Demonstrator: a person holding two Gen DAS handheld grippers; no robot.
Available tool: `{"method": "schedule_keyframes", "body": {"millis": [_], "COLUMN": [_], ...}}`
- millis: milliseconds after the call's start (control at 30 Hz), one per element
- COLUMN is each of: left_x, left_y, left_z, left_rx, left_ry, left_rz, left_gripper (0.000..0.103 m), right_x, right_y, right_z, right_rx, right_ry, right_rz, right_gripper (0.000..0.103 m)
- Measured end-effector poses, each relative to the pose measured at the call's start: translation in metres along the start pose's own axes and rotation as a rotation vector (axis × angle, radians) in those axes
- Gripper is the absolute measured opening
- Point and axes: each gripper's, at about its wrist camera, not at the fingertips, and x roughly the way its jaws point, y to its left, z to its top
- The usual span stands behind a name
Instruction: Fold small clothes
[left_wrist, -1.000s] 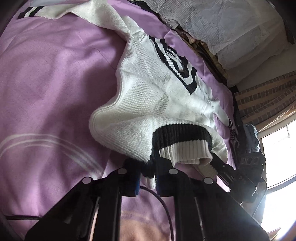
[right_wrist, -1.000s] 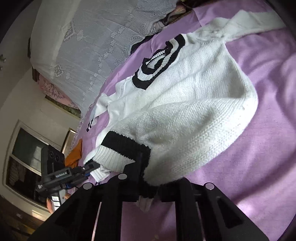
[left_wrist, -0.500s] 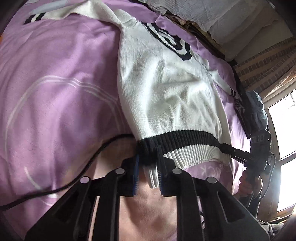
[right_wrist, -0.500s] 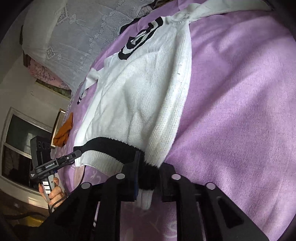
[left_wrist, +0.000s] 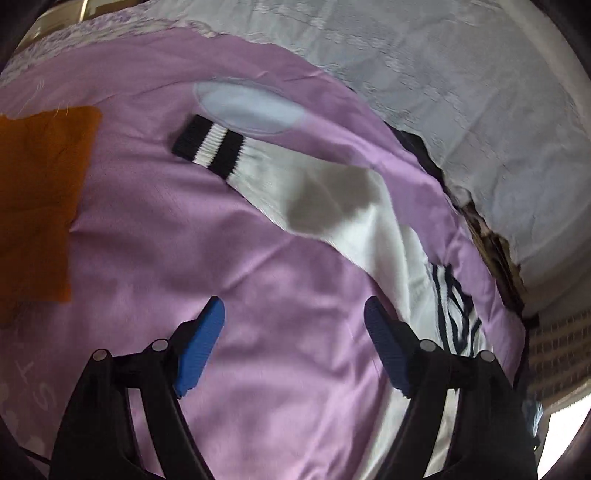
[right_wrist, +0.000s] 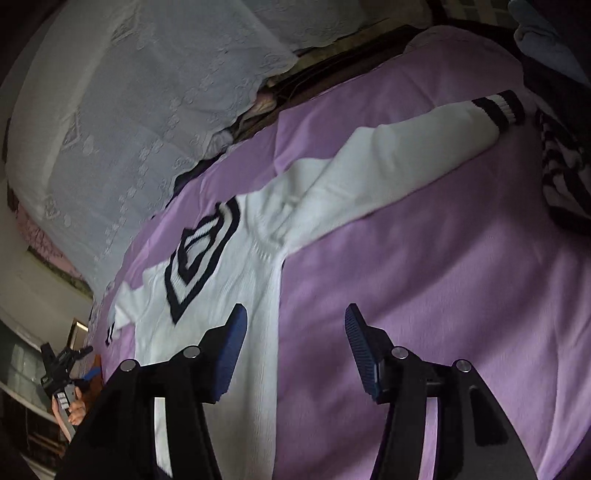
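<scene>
**Sweater laid out flat, both grippers free above it**

The white knit sweater (right_wrist: 236, 302) lies spread face-up on the purple bedspread (right_wrist: 424, 295), its black-striped collar toward the pillows and one sleeve stretched out to each side. The left gripper (left_wrist: 293, 325) hangs over bare bedspread with its blue pads wide apart and nothing between them; the right gripper (right_wrist: 295, 332) is likewise spread and empty, its left pad over the sweater's side edge.

The knit looks soft, fairly thick and limp, so it should drape and sag from any pinch point rather than hold a shape. The ribbed cuffs, being denser, seem the surest places to grip for folding the sleeves inward.

The left wrist view shows one sleeve ending in a striped cuff (left_wrist: 208, 144), with an orange cloth (left_wrist: 37, 199) just beyond; a dark patch on that sleeve is probably a shadow, though the blur leaves it unsure. The right wrist view alone shows the collar, the other cuff (right_wrist: 498, 109) and a striped garment (right_wrist: 565, 177) at the bed's edge.
</scene>
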Motion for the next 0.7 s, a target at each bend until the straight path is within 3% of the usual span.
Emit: {"method": "schedule_keyframes", "body": {"millis": [133, 300, 333, 367, 400, 567, 633, 700], "left_x": [0.044, 0.059, 0.059, 0.06, 0.063, 0.019, 0.016, 0.025], "left_y": [0.027, 0.031, 0.032, 0.032, 0.033, 0.066, 0.084, 0.093], "left_z": [0.027, 0.057, 0.061, 0.066, 0.071, 0.075, 0.077, 0.074], "left_rx": [-0.182, -0.242, -0.247, -0.24, -0.222, -0.24, -0.262, -0.255], "left_ry": [0.026, -0.057, -0.075, -0.091, -0.094, -0.274, -0.231, -0.151], "left_rz": [0.006, 0.035, 0.036, 0.058, 0.096, 0.25, 0.202, 0.239], "left_gripper": [0.074, 0.073, 0.065, 0.028, 0.007, 0.007, 0.007, 0.014], "right_x": [0.034, 0.064, 0.067, 0.07, 0.072, 0.069, 0.059, 0.049], "right_y": [-0.024, -0.05, -0.054, -0.057, -0.06, -0.075, -0.084, -0.095], "right_z": [0.034, 0.051, 0.055, 0.059, 0.064, 0.081, 0.083, 0.085], "right_rx": [0.125, 0.257, 0.279, 0.302, 0.326, 0.375, 0.37, 0.362], "right_ry": [-0.021, -0.039, -0.048, -0.058, -0.068, -0.129, -0.171, -0.223], "right_rz": [-0.004, -0.001, 0.004, 0.009, 0.014, -0.01, -0.054, -0.134], "right_gripper": [0.056, 0.055, 0.055, 0.055, 0.055, 0.055, 0.055, 0.055]}}
